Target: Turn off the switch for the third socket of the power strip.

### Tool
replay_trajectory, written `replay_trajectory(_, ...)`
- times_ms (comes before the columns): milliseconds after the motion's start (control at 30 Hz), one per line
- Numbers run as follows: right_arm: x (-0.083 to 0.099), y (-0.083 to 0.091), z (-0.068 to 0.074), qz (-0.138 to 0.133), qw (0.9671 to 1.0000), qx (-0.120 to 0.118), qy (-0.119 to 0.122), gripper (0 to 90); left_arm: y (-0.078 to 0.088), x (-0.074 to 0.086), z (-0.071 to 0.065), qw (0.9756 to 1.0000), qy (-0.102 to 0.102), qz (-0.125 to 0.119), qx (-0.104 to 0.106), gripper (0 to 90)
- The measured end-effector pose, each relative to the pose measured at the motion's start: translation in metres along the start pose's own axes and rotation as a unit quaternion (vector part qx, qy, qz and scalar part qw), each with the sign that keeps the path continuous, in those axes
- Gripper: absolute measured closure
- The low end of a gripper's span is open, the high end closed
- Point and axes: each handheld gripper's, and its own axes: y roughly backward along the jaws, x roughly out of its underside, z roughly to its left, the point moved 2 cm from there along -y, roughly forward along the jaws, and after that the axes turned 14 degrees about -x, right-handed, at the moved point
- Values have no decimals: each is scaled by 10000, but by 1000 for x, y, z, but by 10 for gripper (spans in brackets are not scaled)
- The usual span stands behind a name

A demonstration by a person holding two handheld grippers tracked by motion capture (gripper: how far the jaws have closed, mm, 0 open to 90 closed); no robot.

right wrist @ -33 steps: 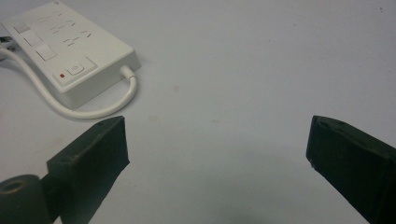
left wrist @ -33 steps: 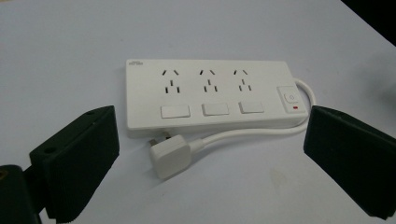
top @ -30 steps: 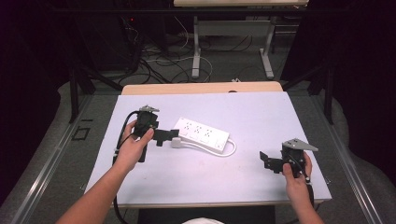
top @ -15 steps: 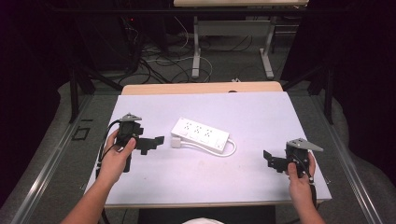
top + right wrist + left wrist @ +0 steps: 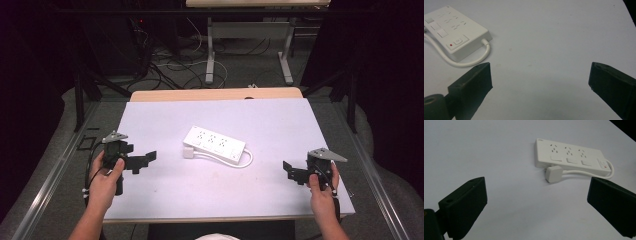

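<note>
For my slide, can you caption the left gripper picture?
Open left gripper faces a white power strip on the table.

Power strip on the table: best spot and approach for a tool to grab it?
Probably the power strip body, clamped across its short width near the socket end, coming from above. It lies flat, a long, thin slab, so its long edges offer parallel faces. Avoid the switch end, where the cord exits and loops back to the plug along the near edge. The left tool is nearer.
</note>
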Motion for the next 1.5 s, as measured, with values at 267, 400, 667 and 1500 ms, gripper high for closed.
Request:
replay_trajectory(267,0,2,-3,28,10000,-6,-24,42,-4,21,18,9994,315,-49,-133,26)
replay_trajectory(400,-1,3,-4,4,10000,51,-52,42,-8,31,25,9985,512,-97,-165,26)
replay_trajectory(667,0,3,-8,40,10000,47,-51,42,-16,49,45,9963,812,-103,-261,29)
replay_trajectory(1500,7,-3,-21,313,9994,97,-132,42,-37,77,67,9956,695,90,-630,65)
